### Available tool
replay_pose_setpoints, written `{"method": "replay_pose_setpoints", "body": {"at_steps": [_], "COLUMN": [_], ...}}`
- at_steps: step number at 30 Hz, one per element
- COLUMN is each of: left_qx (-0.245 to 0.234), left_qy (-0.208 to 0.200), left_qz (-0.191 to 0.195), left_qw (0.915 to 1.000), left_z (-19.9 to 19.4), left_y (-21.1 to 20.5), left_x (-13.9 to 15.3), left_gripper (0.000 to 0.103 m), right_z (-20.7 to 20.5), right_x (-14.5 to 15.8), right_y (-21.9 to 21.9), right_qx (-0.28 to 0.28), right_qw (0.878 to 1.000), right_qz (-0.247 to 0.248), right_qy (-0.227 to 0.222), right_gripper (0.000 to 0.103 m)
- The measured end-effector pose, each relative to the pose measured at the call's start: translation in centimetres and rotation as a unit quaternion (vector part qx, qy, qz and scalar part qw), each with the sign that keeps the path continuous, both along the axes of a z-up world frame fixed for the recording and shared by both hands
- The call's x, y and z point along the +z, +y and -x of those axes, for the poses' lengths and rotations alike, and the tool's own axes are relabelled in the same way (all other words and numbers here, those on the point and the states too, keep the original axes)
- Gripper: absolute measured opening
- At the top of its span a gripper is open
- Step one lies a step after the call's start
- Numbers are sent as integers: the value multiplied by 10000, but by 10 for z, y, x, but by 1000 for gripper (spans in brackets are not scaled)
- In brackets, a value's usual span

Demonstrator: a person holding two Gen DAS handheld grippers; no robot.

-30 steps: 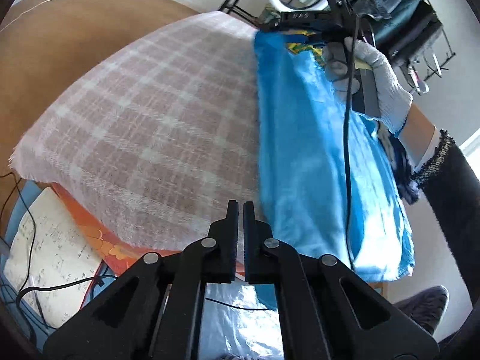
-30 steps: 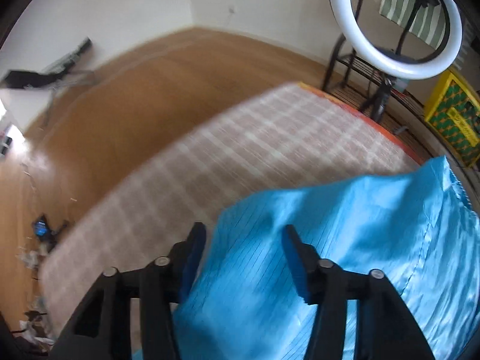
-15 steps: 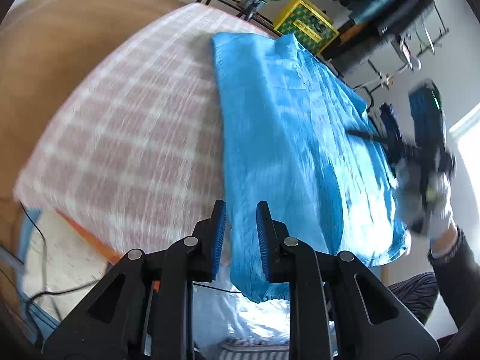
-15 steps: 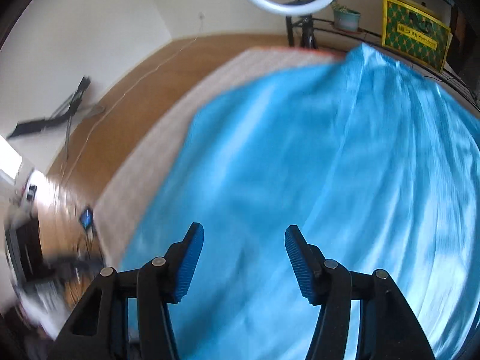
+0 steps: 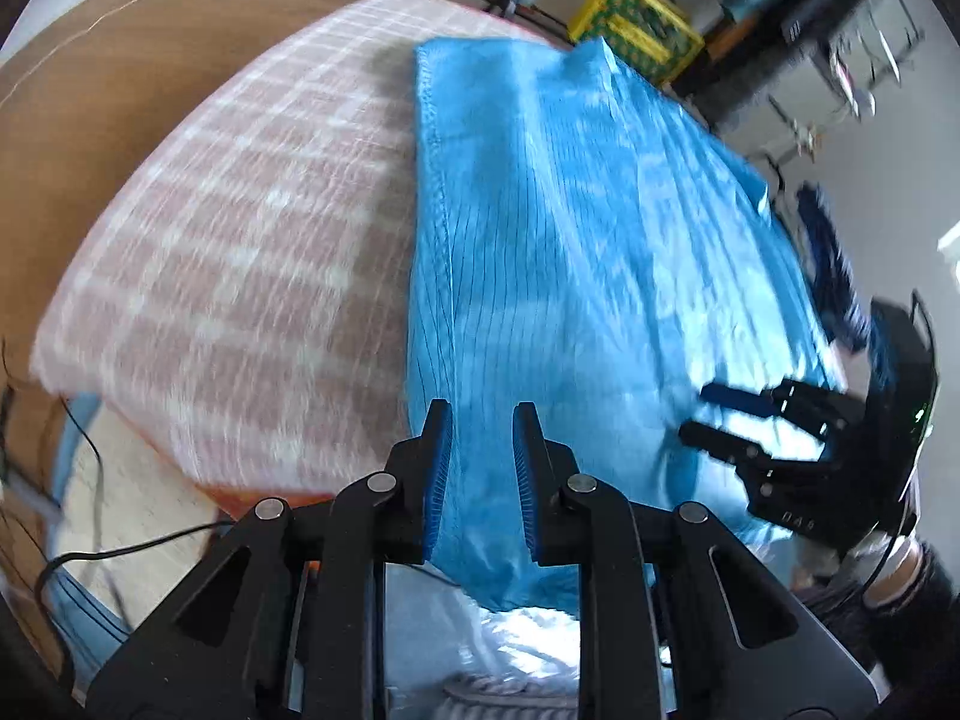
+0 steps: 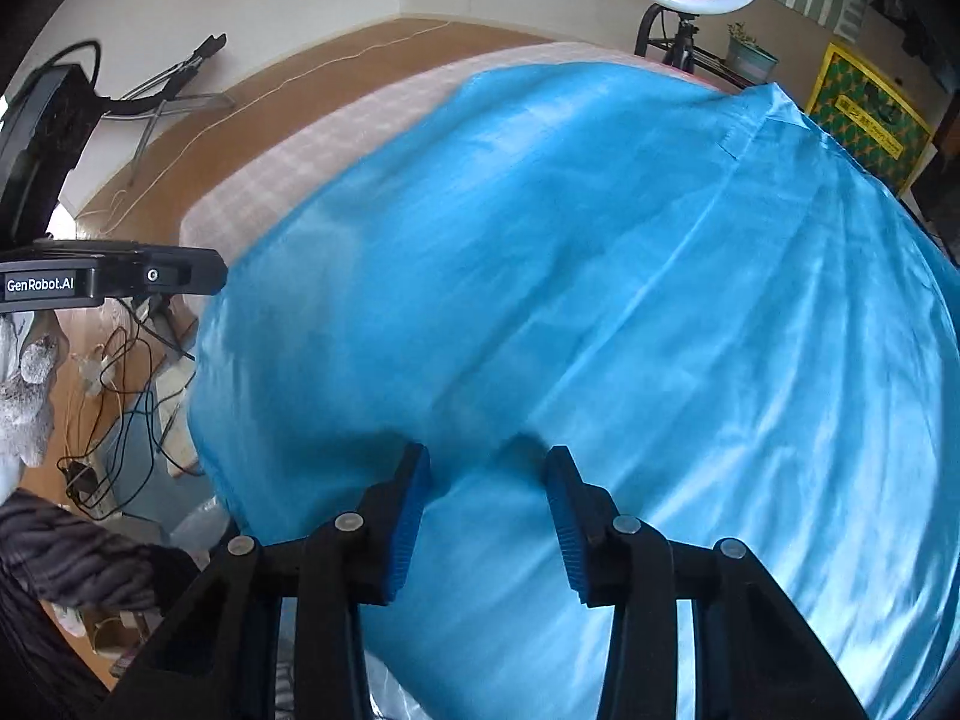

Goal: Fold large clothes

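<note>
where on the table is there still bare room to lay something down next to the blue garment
Free: the plaid tablecloth left of the blue garment, from its stitched hem to the table's left edge. Crowded: the garment's near right corner, where the right gripper hovers.

Bright daylight, sheen on blue garment (image 6: 630, 300); motion blur throughout; fisheye bending, dark vignette at corners.

Left gripper (image 5: 477, 438): black angular linkage arms; round silver pivot screws; ribbed blue pads (image 5: 437, 468); white "GenRobot.AI" lettering on black body in right wrist view; right gripper (image 6: 487, 480): same black arms, silver screws, blue pads (image 6: 564, 516); green light on housing; white knit glove (image 6: 24, 384); dark fuzzy sleeve (image 6: 66, 552)
</note>
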State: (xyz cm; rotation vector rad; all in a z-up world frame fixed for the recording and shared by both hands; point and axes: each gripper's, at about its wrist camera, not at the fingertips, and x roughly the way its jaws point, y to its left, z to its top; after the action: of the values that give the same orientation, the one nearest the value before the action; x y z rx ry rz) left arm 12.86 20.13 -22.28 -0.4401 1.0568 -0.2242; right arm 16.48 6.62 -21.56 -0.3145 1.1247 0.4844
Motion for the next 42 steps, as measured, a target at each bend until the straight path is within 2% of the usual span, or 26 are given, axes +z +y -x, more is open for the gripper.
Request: {"method": "replay_pose_setpoints", "body": {"at_steps": [2, 4, 8, 12, 15, 19, 25, 27, 28, 30, 32, 35, 40, 42], "left_qx": [245, 509, 891, 1199, 1424, 1312, 1080, 994, 972, 975, 987, 1068, 1085, 1026], "left_qy": [-223, -518, -535, -520, -515, -522, -489, -427, -346, -210, -162, -223, -665, -890], "left_qz": [142, 345, 954, 1389, 2003, 2618, 3099, 3144, 3097, 3247, 3138, 2921, 2415, 2124], "left_qw": [9994, 9968, 9900, 9816, 9680, 9547, 9434, 9431, 9452, 9406, 9442, 9502, 9620, 9677], "left_z": [16, 34, 55, 60, 60, 54, 50, 51, 51, 53, 55, 60, 63, 61], "left_y": [5, 12, 25, 35, 41, 35, 16, 15, 14, 14, 13, 11, -4, -14], "left_x": [3, 3, -22, -50, -76, -100, -119, -120, -120, -117, -107, -84, -27, -7], "left_gripper": [58, 66, 67, 68, 72, 72, 72, 63, 47, 35, 16, 7, 6, 6], "right_z": [4, 2, 10, 26, 33, 36, 36, 36, 34, 32, 28, 22, 4, -13], "right_x": [11, 29, 69, 89, 91, 85, 76, 77, 78, 81, 84, 90, 99, 105], "right_y": [-4, -12, -33, -50, -58, -59, -56, -56, -56, -55, -53, -49, -41, -36], "right_qx": [-33, -112, -319, -421, -473, -422, -289, -266, -276, -292, -295, -285, -319, -319], "right_qw": [9999, 9993, 9935, 9871, 9832, 9822, 9849, 9849, 9842, 9831, 9824, 9801, 9773, 9763], "right_qz": [-74, -339, -1074, -1513, -1749, -1814, -1697, -1695, -1738, -1791, -1824, -1949, -2088, -2139], "right_qy": [-59, -99, -202, -325, -243, -235, -202, -226, -219, -222, -261, -251, -149, -98], "right_gripper": [41, 43, 59, 62, 62, 62, 62, 62, 62, 62, 62, 62, 62, 66]}}
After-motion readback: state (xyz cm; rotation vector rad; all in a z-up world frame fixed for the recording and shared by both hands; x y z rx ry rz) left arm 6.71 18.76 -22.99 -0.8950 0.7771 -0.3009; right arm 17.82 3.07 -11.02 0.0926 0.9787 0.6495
